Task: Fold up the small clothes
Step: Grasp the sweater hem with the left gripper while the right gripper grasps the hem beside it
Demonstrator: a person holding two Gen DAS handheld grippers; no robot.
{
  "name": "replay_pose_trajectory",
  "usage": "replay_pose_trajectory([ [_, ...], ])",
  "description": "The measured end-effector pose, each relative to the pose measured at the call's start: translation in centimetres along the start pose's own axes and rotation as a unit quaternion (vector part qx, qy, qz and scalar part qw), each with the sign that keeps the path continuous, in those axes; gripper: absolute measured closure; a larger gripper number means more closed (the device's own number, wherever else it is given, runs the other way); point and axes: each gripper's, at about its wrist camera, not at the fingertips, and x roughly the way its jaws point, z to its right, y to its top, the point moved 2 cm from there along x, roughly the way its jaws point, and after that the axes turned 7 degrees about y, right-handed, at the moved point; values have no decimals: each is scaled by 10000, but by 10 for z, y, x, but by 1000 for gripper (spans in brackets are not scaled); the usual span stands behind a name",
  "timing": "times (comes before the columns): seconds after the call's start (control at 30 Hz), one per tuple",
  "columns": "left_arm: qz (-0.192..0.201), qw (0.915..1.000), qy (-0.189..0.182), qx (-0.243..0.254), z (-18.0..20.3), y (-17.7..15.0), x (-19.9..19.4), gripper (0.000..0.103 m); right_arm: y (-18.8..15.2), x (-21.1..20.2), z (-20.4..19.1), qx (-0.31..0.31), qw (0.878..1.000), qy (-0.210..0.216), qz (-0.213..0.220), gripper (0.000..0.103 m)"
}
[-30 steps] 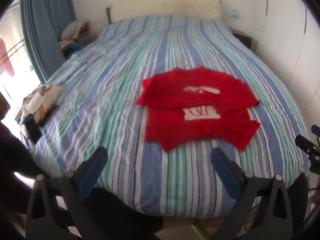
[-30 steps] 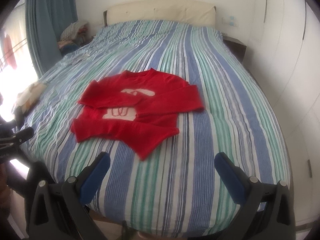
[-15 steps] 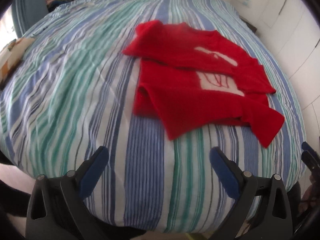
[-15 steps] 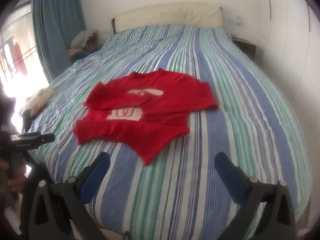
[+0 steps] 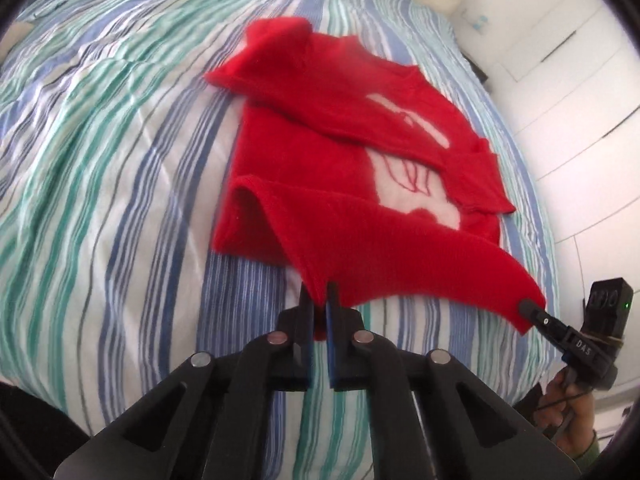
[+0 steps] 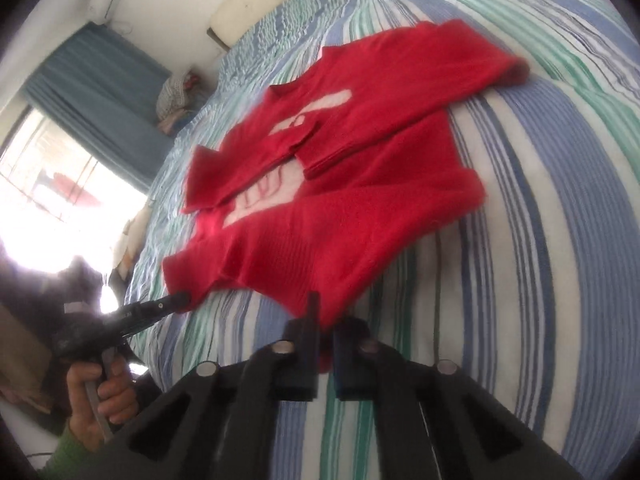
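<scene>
Left wrist view: my left gripper (image 5: 319,300) is clenched on the near hem of the red sweater (image 5: 344,152), which lies on the striped bed (image 5: 120,160); the right gripper (image 5: 530,310) pinches the hem's right corner.

Right wrist view: my right gripper (image 6: 322,322) grasps the sweater hem. I should lift both corners level, carrying them far together for an even fold.

left gripper (image 5: 319,295) clamped closed, right gripper (image 6: 325,320) clamped closed

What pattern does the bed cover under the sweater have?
Blue, green and white stripes on the bed cover, clearest in the left wrist view.
</scene>
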Motion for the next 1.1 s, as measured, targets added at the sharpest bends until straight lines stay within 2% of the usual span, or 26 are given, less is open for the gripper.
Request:
replay_pose_trajectory([
  [0.1, -138, 9992, -82, 370, 0, -18, -33, 100, 0, -39, -13, -170, 9998, 89, -83, 98],
  [0.23, -521, 9958, 216, 726, -7, -44, -42, 100, -9, -73, -23, -213, 9981, 211, -532, 98],
  [0.33, -816, 9916, 585, 815, -13, -64, -28, 101, -30, -67, -14, -37, 9945, 41, -1041, 99],
  [0.47, -1103, 9891, 790, 578, -20, -81, -9, 101, -53, -42, 12, 77, 9870, -554, -1508, 99],
  [0.57, -1018, 9880, 969, 634, -17, -83, -8, 101, -55, -35, 24, 153, 9843, -731, -1600, 99],
  [0.73, -1046, 9837, 1246, 762, -16, -87, 8, 101, -52, -35, 21, -41, 9810, -943, -1693, 99],
  [0.87, -1161, 9857, 1127, 481, -25, -87, 23, 101, -63, -20, 37, -10, 9771, -1140, -1796, 100],
  [0.93, -1180, 9864, 1099, 332, -28, -85, 27, 101, -68, -17, 45, 174, 9785, -1090, -1741, 100],
  [1.1, -1155, 9859, 1179, 266, -29, -82, 41, 101, -69, -9, 46, 149, 9801, -1174, -1597, 100],
])
